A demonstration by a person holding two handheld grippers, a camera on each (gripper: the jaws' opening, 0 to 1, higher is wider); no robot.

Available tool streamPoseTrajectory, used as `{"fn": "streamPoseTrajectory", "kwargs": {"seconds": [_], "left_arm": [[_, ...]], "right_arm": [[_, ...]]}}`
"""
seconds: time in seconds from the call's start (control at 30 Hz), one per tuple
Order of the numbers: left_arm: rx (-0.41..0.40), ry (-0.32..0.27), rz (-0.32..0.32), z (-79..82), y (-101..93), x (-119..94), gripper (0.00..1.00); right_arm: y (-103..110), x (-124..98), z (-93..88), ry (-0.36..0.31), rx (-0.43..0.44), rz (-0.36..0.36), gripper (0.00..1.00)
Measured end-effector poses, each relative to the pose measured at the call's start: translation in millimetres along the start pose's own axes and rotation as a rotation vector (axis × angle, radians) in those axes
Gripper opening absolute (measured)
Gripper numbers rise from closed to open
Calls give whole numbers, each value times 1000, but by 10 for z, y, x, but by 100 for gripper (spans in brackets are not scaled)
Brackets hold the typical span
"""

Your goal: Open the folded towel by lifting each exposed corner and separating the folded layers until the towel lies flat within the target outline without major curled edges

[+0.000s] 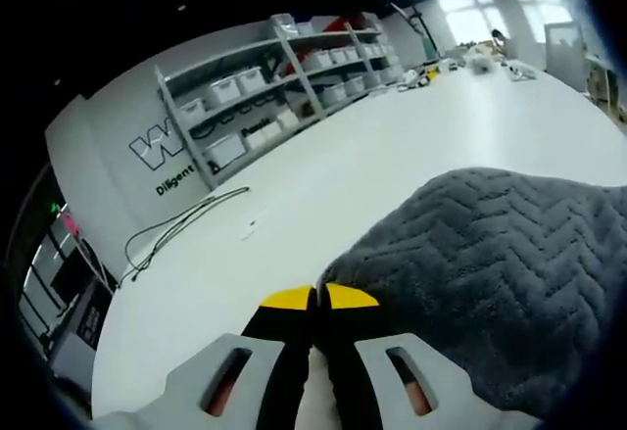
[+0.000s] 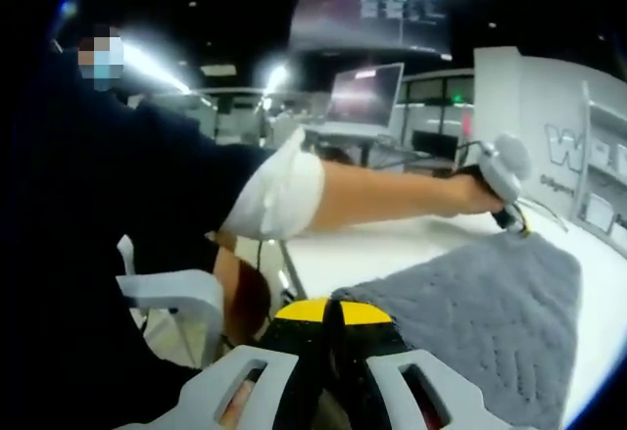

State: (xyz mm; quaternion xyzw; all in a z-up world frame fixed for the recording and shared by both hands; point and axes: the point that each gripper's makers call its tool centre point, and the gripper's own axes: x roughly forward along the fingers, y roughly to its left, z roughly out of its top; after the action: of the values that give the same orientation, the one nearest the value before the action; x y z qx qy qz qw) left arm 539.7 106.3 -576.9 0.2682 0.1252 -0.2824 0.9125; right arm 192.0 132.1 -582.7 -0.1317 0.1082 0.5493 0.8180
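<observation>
In the left gripper view the left gripper is nearest, its yellow-tipped jaws pressed together at the near edge of the grey towel; whether a thin bit of cloth is caught between them I cannot tell. The towel spreads to the right on the white table, and a thin black cable lies further to the left. Far behind stand grey shelves with white bins. In the right gripper view the right gripper is also pressed together at the towel's near corner, and at the far corner a person's bare arm reaches to the other gripper. A laptop stands beyond.
</observation>
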Motion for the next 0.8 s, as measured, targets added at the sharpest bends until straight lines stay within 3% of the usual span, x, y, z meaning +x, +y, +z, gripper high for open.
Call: {"fn": "streamPoseTrajectory", "kwargs": {"seconds": [0.17,0.3,0.43,0.67,0.8], "left_arm": [[4,-6,1,2,-9,-12,4],[51,-24,17,25,-15,-33,6],[67,-28,35,35,13,-68,10],[-17,-41,54,39,99,-158,22],[-110,-50,38,38,123,-226,27]], "right_arm": [[1,0,-17,3,-12,6,0],[47,2,-6,-18,-159,12,4],[76,3,7,-23,-192,5,8],[17,-88,68,-65,-175,-3,7],[16,-116,67,-77,-182,-4,6]]}}
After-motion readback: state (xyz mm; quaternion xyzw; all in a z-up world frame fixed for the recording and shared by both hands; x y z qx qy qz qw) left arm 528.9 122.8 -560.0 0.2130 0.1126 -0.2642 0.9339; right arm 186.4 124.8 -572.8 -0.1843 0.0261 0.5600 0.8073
